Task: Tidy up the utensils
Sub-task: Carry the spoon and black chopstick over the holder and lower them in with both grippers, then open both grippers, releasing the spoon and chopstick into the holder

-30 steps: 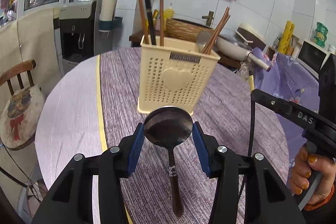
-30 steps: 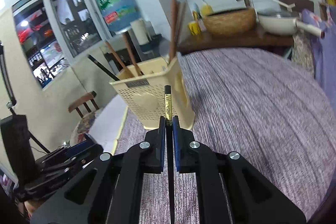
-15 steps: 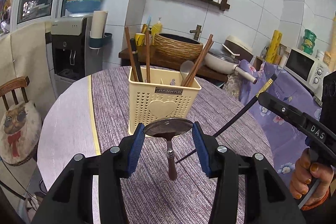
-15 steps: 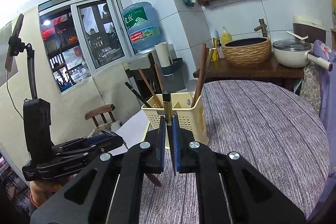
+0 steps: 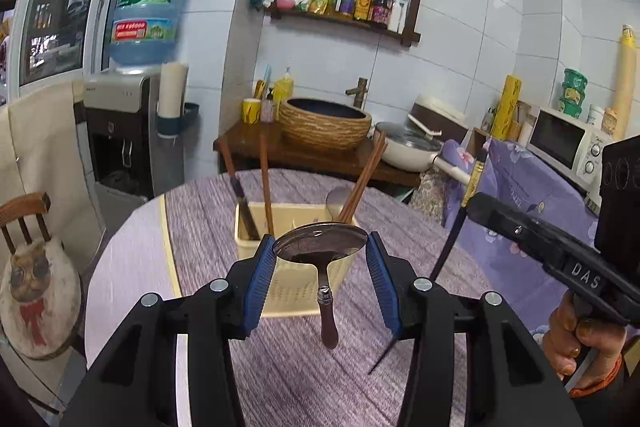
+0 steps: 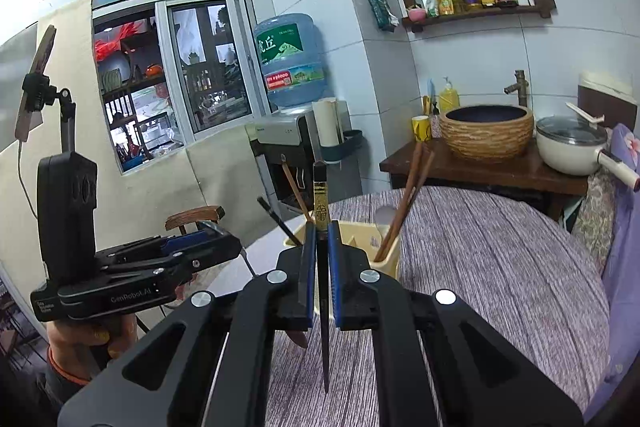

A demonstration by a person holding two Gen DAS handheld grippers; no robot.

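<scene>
A spoon (image 5: 320, 247) is clamped by its bowl in the left hand-held gripper (image 5: 321, 269), handle hanging down. A black chopstick (image 6: 322, 267) (gold-banded) is pinched upright in the closed right hand-held gripper (image 6: 321, 267). Both are held above the desk (image 6: 500, 259), before the cream utensil basket (image 5: 298, 291).

My tongs' (image 5: 320, 259) blue pads look ribbed rubber; the spoon (image 5: 320, 247) is glossy metal, the holder (image 5: 296, 279) matt perforated plastic, the desk (image 5: 304, 379) cloth woven.
</scene>
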